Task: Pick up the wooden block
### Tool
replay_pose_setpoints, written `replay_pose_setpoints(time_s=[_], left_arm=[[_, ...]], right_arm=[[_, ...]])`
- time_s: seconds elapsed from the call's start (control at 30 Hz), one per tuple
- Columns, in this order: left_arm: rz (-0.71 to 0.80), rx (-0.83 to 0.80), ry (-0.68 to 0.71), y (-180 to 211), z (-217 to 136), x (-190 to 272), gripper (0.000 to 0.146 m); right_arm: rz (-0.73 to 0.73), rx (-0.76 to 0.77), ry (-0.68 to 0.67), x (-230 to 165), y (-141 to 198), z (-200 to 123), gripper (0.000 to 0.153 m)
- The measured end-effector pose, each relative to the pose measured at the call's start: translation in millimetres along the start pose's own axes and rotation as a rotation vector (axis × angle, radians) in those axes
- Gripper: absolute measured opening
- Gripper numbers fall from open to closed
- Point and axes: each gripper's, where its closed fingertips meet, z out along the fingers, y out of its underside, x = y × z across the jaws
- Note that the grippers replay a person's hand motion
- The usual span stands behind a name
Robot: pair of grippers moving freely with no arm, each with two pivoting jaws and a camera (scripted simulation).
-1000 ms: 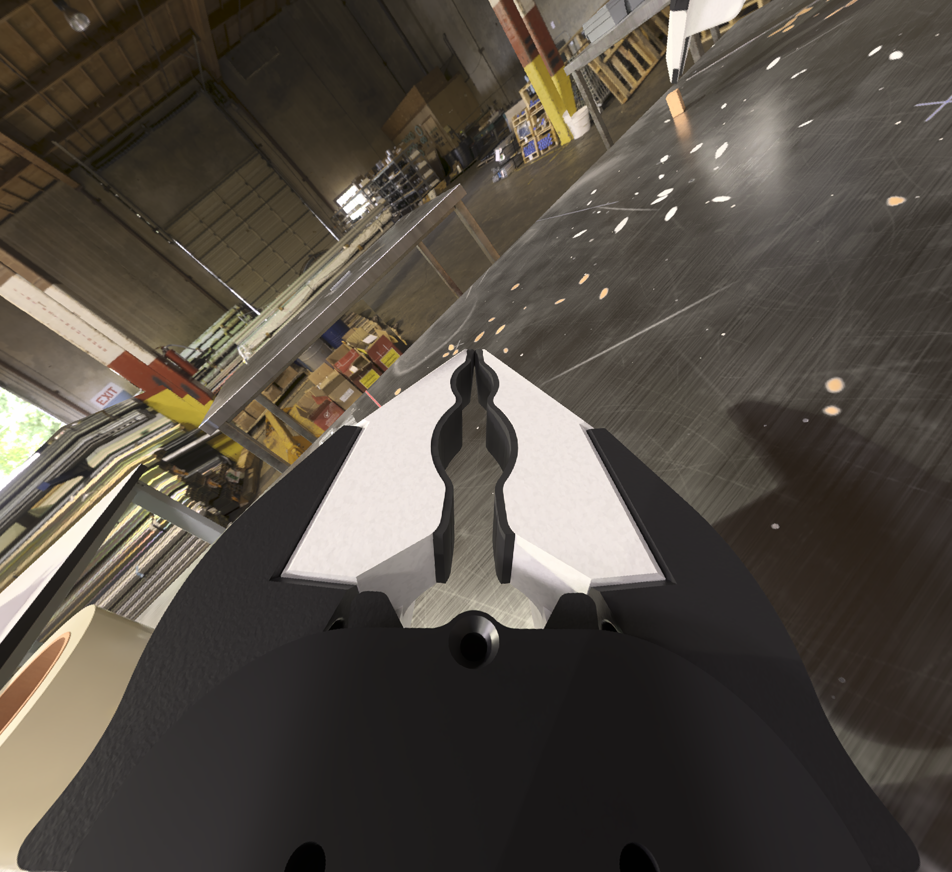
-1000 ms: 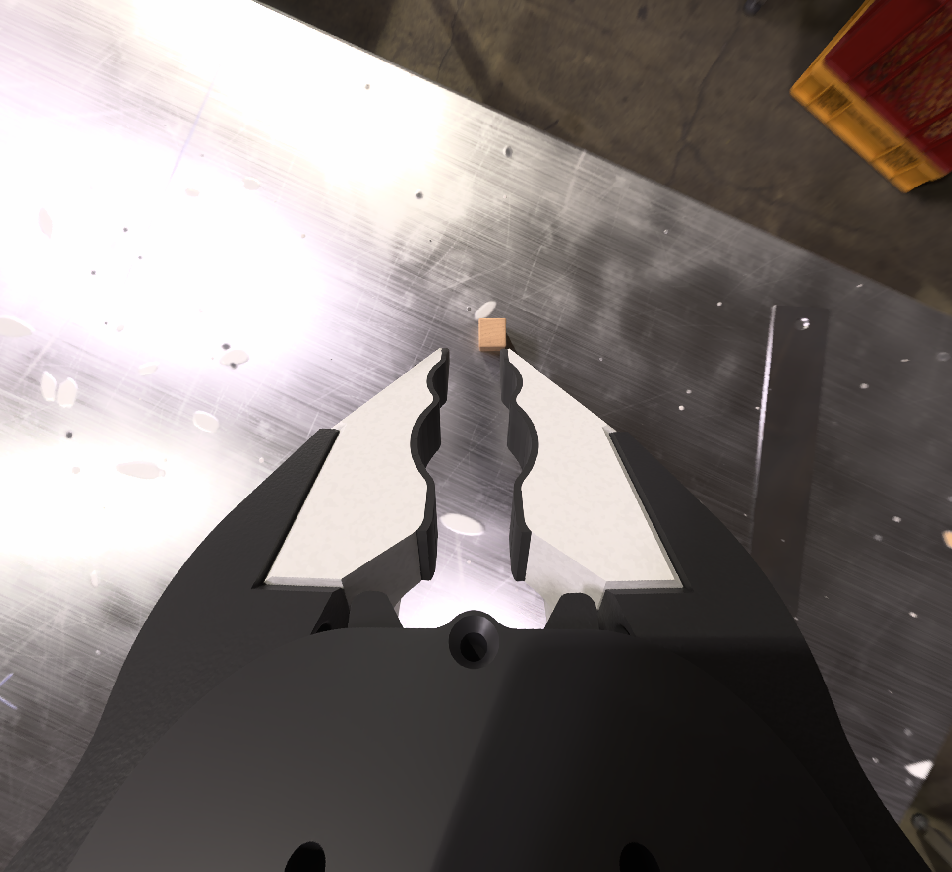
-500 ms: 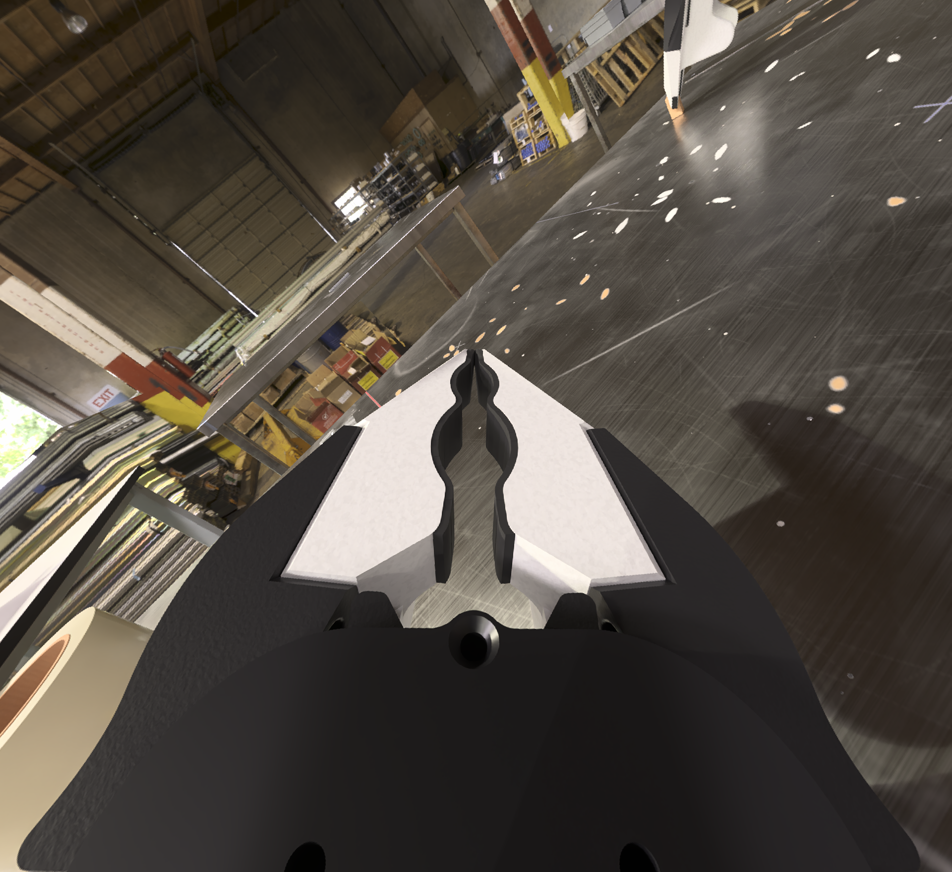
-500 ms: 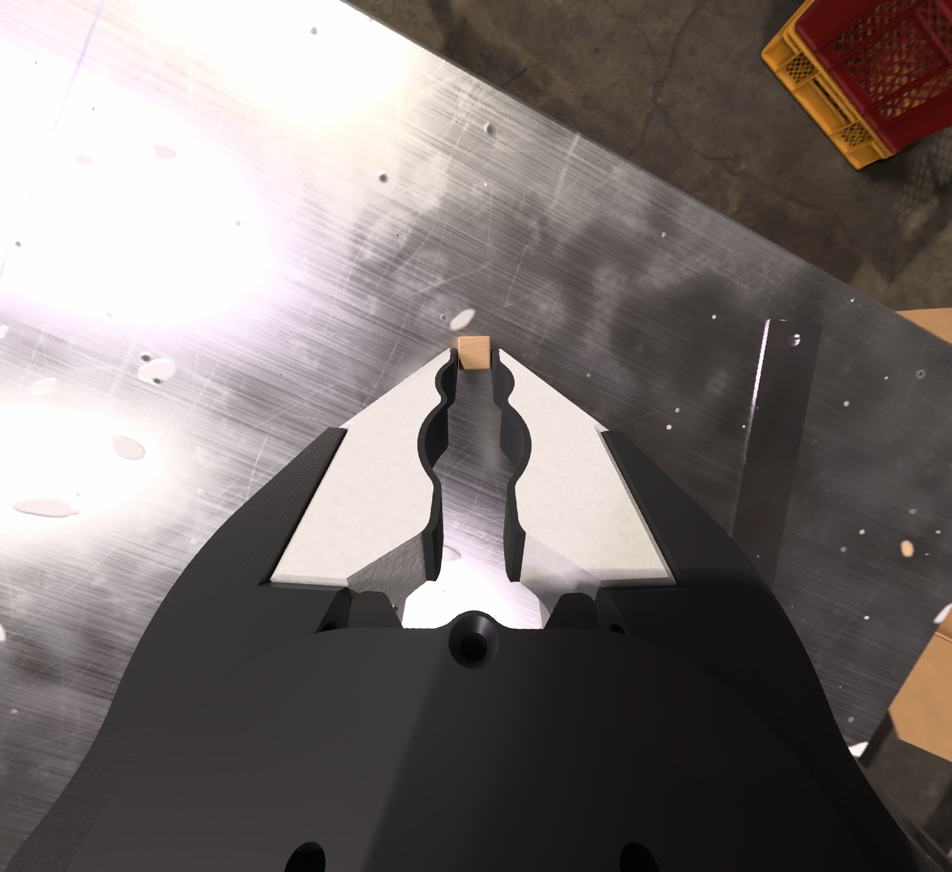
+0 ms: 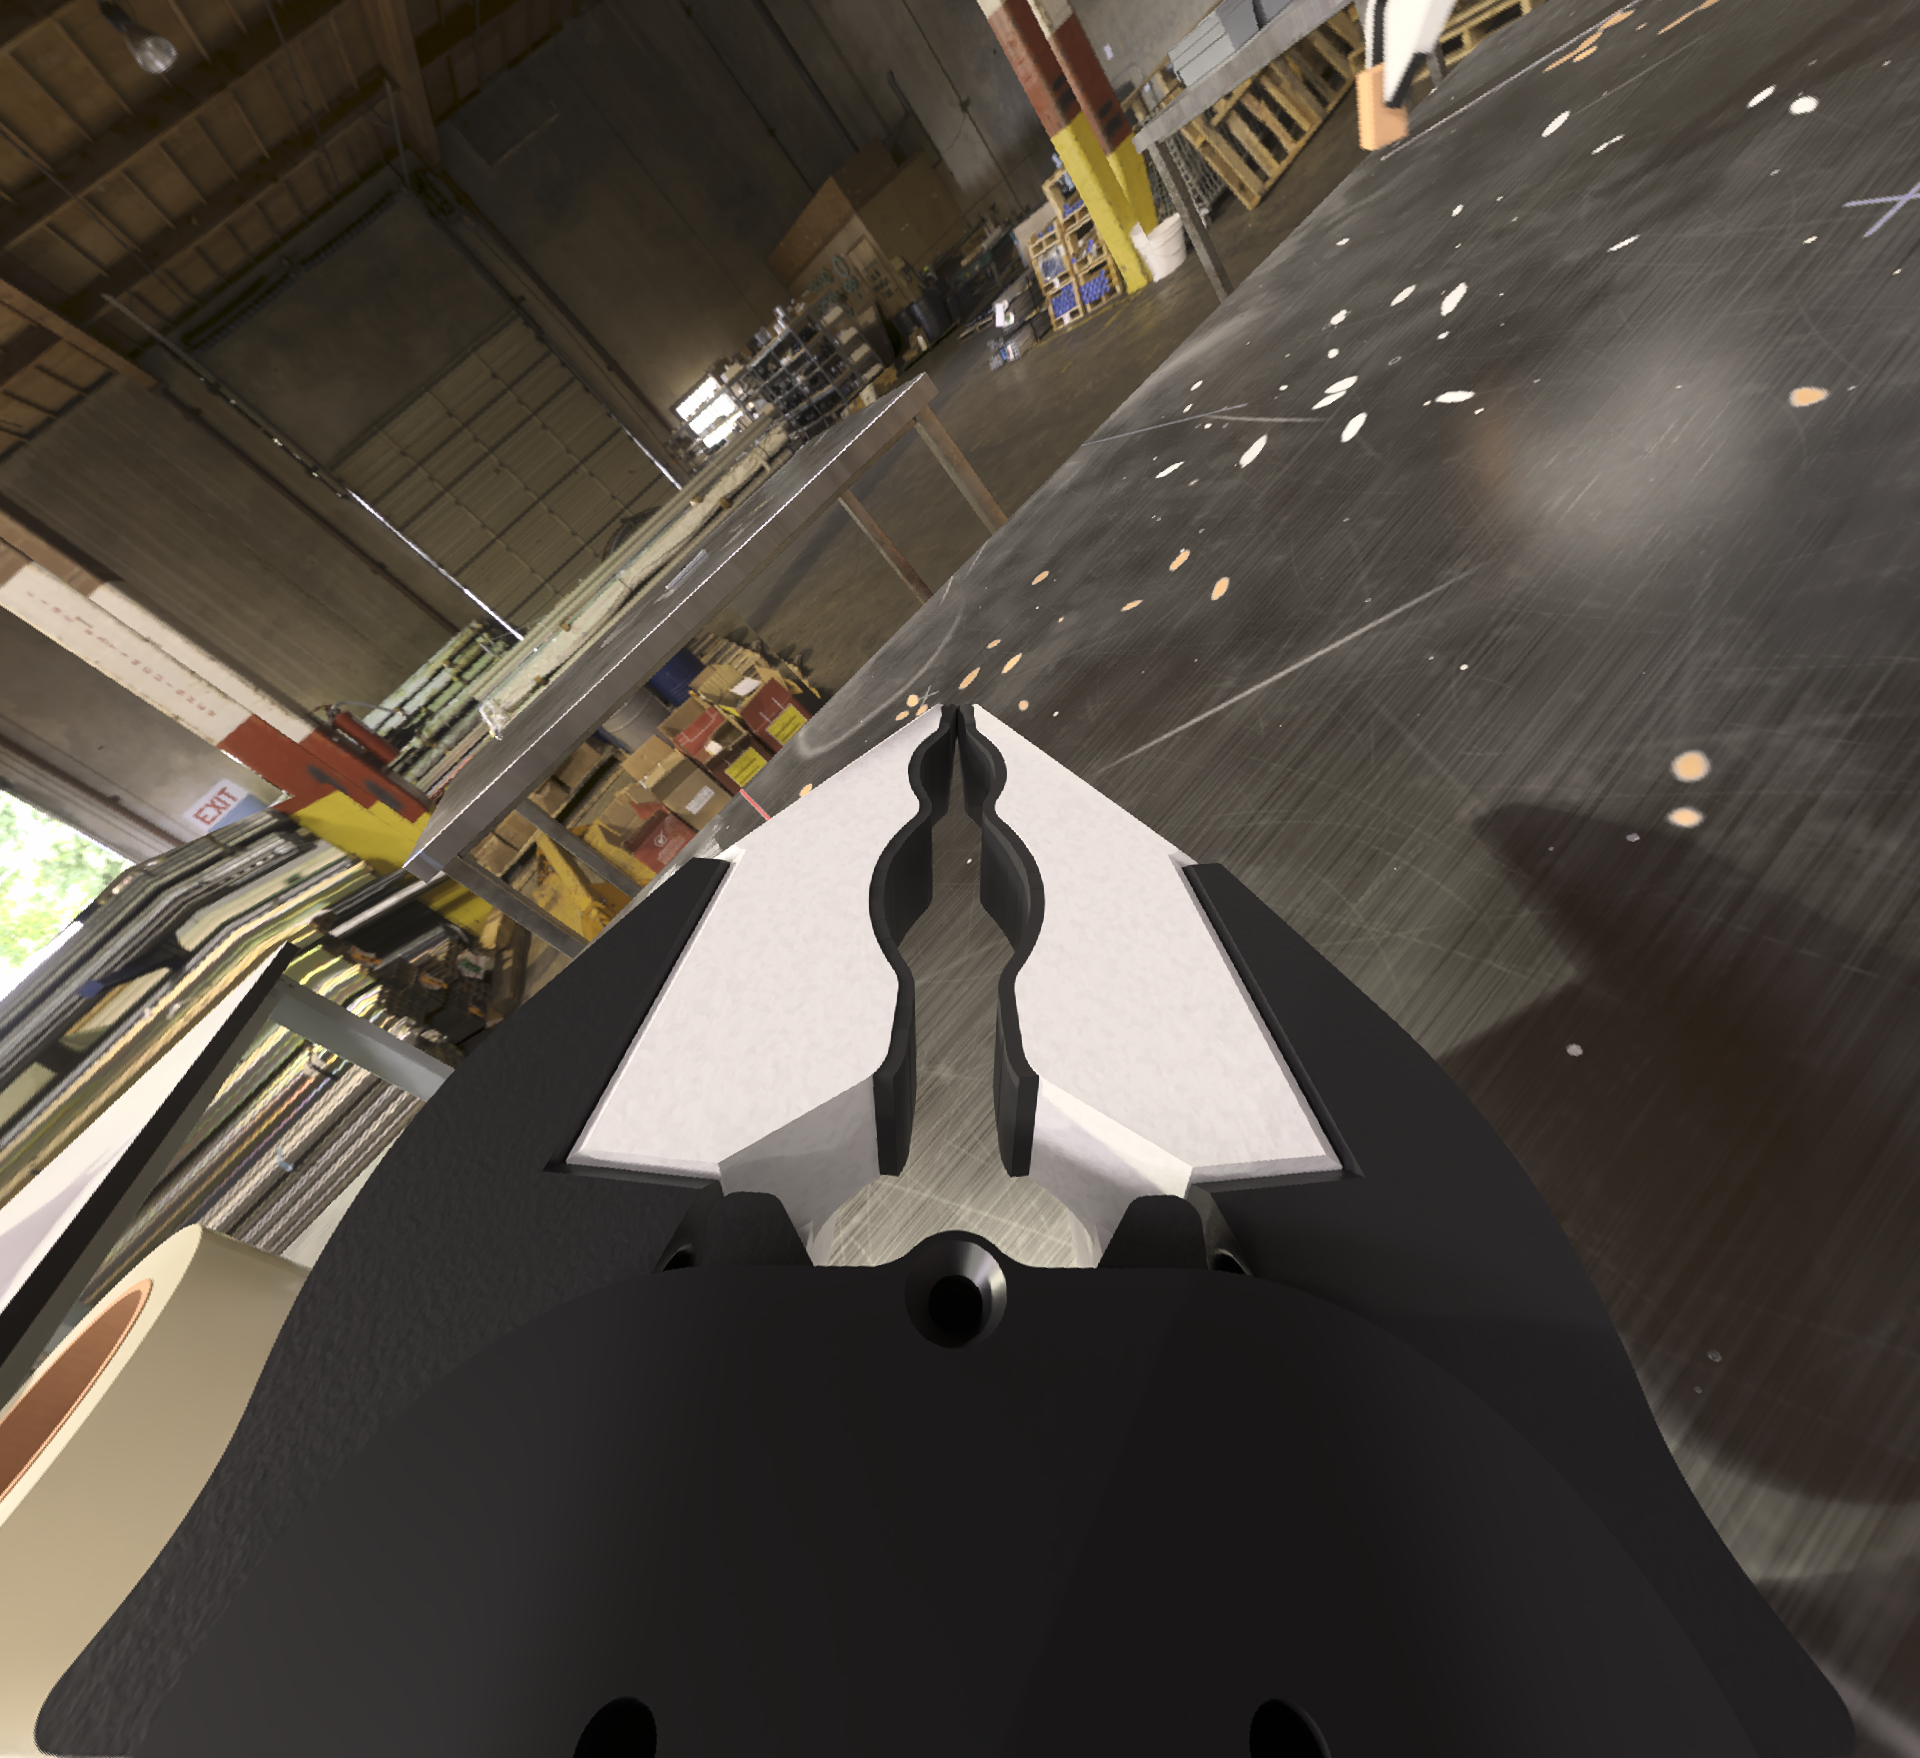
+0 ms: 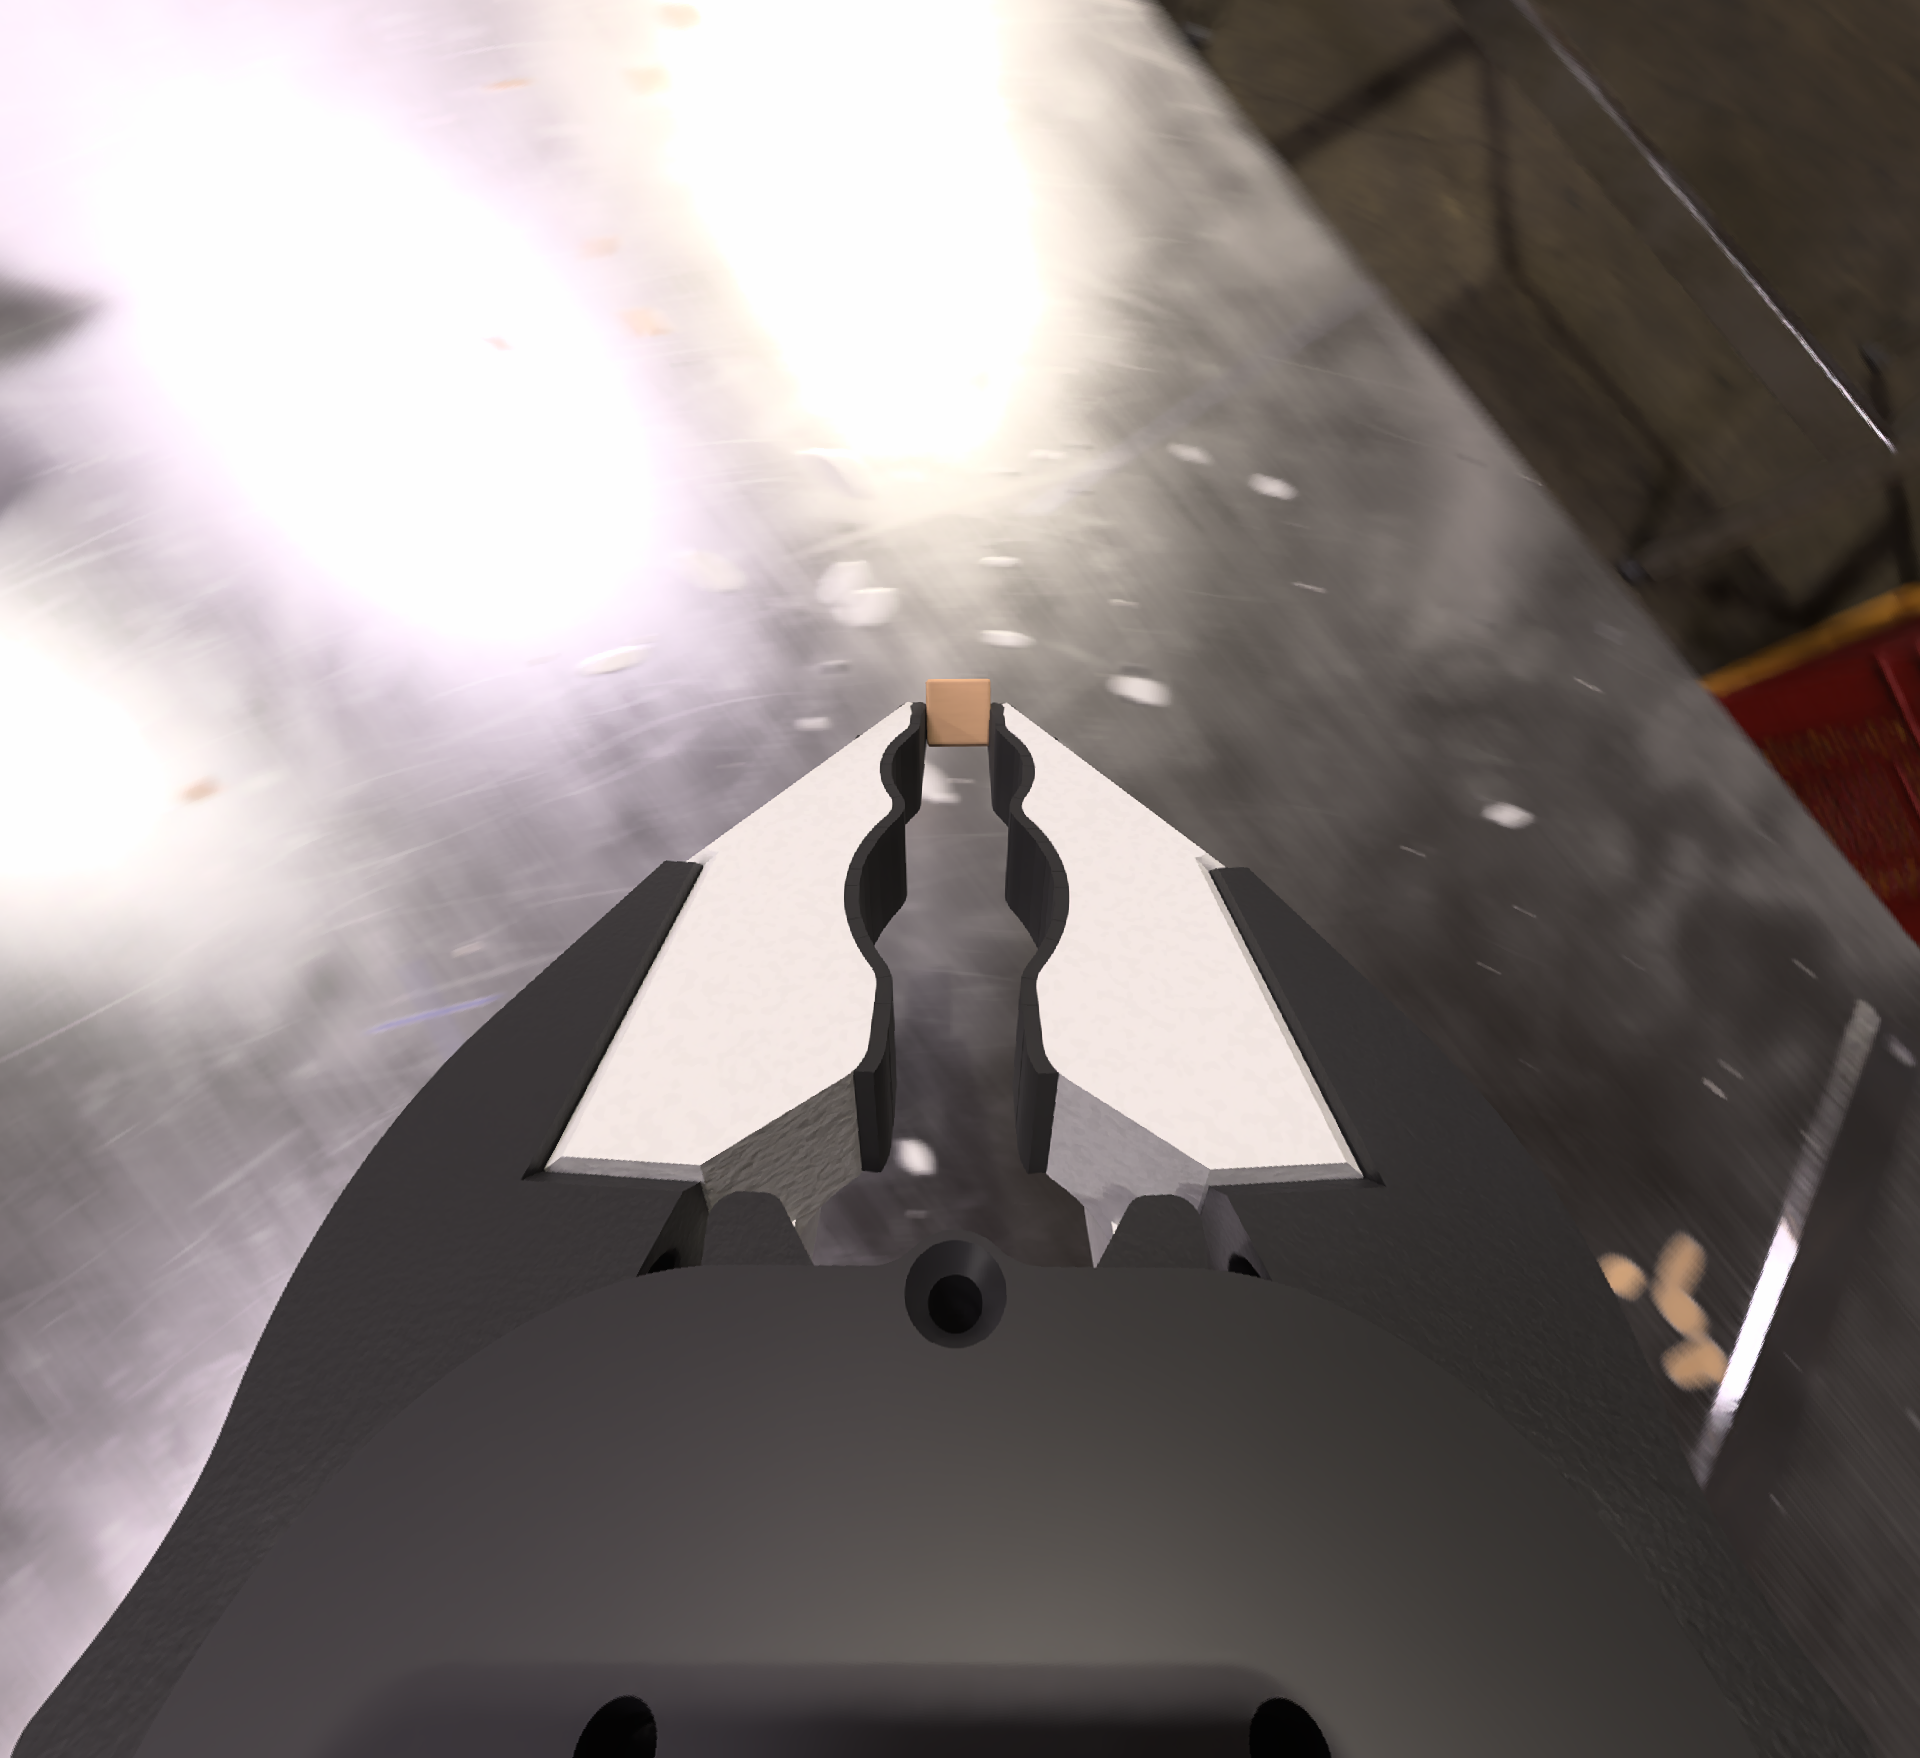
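Found the right gripper [image 6: 957,721] clamped on the wooden block [image 6: 957,713], pinched at the very tips of its fingers [image 6: 1122,929], little more than the near half of the block between them. Half a second back, had the tips only straddling the block, the camera looking steeply down on it. Now tilted up to look along the metal table [image 6: 1351,773], with the surface streaked by motion blur. Seen from the left wrist view, carried the block at the far edge of the table, seemingly just clear of the surface, though too small there to be sure of the gap.

Judged the grasp made and the lift begun. Judged the shallow hold the weak point: could twist or slip if swung fast, so called for a slow, straight rise.

Kept the left gripper [image 5: 957,716] low over the table, well apart from the block, tips all but touching and holding nothing, unchanged across the second.

Noted a roll of tape [image 5: 125,1396] beside the left gripper, and a red crate [image 6: 1829,773] on the floor past the table's edge.
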Motion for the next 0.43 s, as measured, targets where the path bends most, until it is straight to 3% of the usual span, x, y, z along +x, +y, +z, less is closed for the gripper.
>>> replay_pose_setpoints(time_s=[0.2,0.43], left_arm=[[0.008,-0.004,0.004,0.2,0.0,1.0,0.0],[0.012,-0.005,0.004,0.2,-0.2,1.1,0.0]], right_arm=[[-0.283,-0.054,-0.183,-127.6,16.4,12.2,0.011],[-0.322,-0.009,-0.172,-157.7,19.8,30.8,0.011]])
